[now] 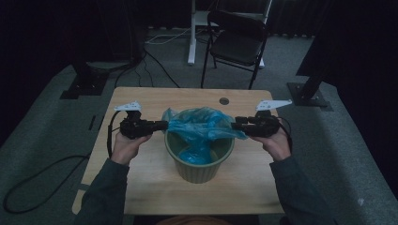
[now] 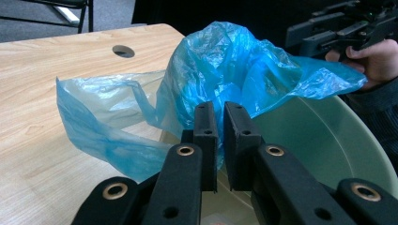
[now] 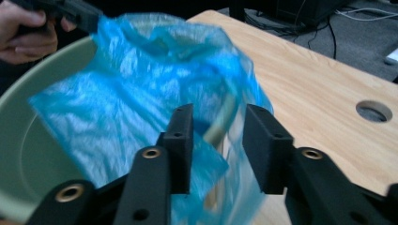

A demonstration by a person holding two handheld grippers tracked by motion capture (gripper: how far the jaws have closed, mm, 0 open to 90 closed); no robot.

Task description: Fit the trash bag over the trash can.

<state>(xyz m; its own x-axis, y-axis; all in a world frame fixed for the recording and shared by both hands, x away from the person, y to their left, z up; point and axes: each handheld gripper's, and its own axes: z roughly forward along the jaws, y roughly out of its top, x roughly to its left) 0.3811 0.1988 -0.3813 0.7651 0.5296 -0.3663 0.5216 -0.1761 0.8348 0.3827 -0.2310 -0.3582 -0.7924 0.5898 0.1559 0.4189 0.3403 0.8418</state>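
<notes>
The counter (image 1: 141, 187) is a pale wood-grain slab with rounded corners and a round cable hole (image 1: 224, 101) near its far edge. At its middle stands a pale green bin (image 1: 199, 164), round, smooth-walled and slightly tapered, with a ribbed outer face in the high view.

Draped into and over the bin is a blue plastic bag (image 1: 202, 124), thin, translucent and heavily crinkled. Part of it sags to the bottom of the bin, while the rest is stretched across the rim between the two hands, with a loose paler flap hanging over the far left side onto the wood.

The left tool (image 1: 157, 125) comes in level from the left. Its black, flat, rectangular jaws stand nearly together with a fold of the bag's edge pinched between them, as the left gripper view shows.

The right tool (image 1: 237, 125) comes in level from the right. Its jaws stand apart, with bag film lying in the gap between them; the pads do not press on it.
</notes>
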